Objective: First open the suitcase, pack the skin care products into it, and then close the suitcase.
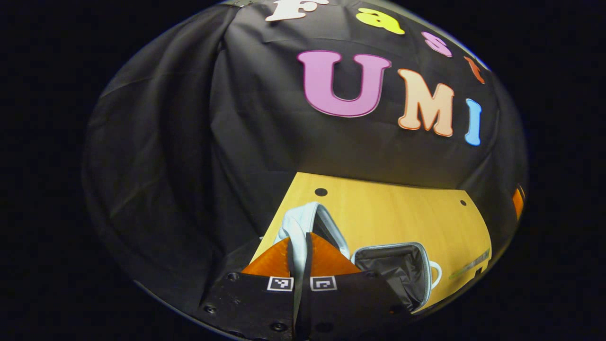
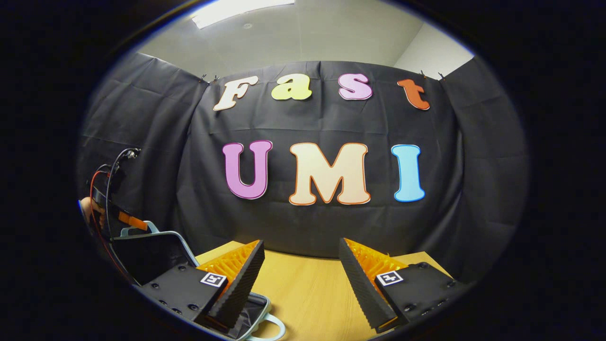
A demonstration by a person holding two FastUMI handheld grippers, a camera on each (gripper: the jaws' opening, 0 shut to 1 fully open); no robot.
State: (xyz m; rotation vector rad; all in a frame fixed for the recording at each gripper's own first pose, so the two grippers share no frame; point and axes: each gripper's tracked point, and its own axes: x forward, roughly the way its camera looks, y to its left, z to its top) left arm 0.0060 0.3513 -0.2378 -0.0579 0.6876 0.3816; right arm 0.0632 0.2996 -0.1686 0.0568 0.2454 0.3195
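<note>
The left gripper [image 1: 301, 251] has its two fingers pressed together on the pale blue-white rim of the lid [image 1: 303, 227] of the small hard-shell suitcase, which passes straight between them. The lid stands raised, close to upright, near the left edge of the light wooden bench [image 1: 402, 213]. Just to its right lies the suitcase's other half [image 1: 395, 272], open and facing up, showing a dark grey fabric lining bordered by a pale rim, with a white loop handle [image 1: 435, 273] on its right side. A thin pale stick-like thing [image 1: 468, 267] lies by the bench's right edge; what it is I cannot tell.

In the right gripper view, the right gripper [image 2: 300, 279] is spread wide, its fingers well apart and touching nothing, above the wooden bench [image 2: 307, 293]. At the left of that view the raised lid [image 2: 151, 255] shows its dark inner face, with the left gripper [image 2: 128, 220] at its top edge, a hand [image 2: 87, 208] and trailing black and red cables [image 2: 106, 189] behind it. The open lower half's corner and its handle [image 2: 270, 327] sit just under the right gripper's left finger.
</note>
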